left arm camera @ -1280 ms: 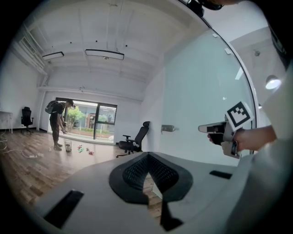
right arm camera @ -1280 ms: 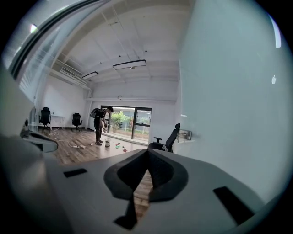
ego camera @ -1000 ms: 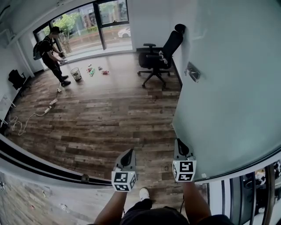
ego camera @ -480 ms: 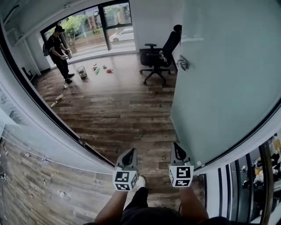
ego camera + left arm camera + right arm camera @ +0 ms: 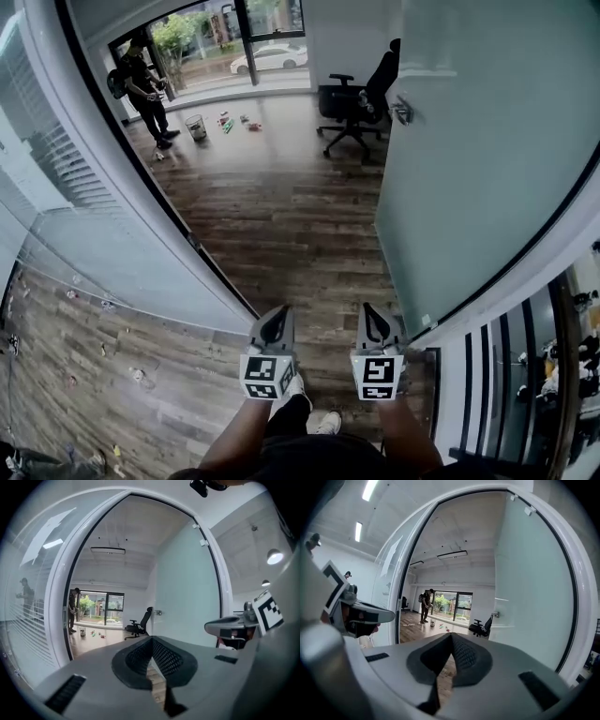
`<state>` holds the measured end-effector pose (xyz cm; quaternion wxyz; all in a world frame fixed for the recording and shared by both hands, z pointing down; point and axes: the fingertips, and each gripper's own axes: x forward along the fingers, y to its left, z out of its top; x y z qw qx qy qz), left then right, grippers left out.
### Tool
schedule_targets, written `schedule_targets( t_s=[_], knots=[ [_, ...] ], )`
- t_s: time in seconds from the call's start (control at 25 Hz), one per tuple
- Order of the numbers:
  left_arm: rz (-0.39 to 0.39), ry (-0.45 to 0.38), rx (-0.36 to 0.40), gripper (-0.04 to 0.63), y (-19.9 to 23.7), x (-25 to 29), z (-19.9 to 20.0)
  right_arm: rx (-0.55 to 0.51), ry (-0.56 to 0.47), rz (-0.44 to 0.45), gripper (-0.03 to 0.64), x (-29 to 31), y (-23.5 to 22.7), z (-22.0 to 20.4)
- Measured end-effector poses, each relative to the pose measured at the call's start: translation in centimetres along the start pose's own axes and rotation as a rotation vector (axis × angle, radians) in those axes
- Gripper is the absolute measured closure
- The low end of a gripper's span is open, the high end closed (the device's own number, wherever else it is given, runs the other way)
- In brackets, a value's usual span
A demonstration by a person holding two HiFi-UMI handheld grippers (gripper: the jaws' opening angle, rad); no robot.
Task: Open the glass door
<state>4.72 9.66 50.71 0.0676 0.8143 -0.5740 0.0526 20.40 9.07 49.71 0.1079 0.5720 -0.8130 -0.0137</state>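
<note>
We hold our left gripper (image 5: pixel 275 325) and right gripper (image 5: pixel 373 322) side by side in the doorway, both pairs of jaws closed on nothing. The frosted glass door (image 5: pixel 487 178), with its silver metal handle (image 5: pixel 403 112), stands open on our right above the dark wood-plank floor (image 5: pixel 291 234).

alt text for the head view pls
Seen from above, a frosted glass door stands open on the right over a wooden floor. The left tool and right tool point forward side by side, both shut and empty. Far off: an office chair and a person by a window.
</note>
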Motion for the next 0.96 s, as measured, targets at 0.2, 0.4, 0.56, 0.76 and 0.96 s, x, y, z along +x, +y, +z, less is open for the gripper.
schedule_targets(
  t_s=[0.2,0.4,0.56,0.76,0.96],
  knots=[
    [-0.013,-0.006,0.015,0.597,-0.5,-4.0,0.6,0.019,-0.012,-0.006,0.601,-3.6,2.4,0.8],
    [-0.015,-0.029,-0.012,0.597,-0.2,-7.7,0.6,0.041,-0.026,-0.035,0.601,-6.7,5.0,1.0],
    [-0.03,-0.05,-0.008,0.597,0.7,-12.0,1.4,0.047,-0.041,-0.054,0.601,-9.2,7.8,2.5],
    [-0.048,-0.056,-0.01,0.597,1.9,-18.9,0.2,0.037,-0.058,-0.064,0.601,-13.5,13.1,3.2],
    [-0.062,-0.093,-0.01,0.597,3.1,-24.9,-0.2,0.042,-0.083,-0.082,0.601,-16.8,18.5,3.9]
  ],
)
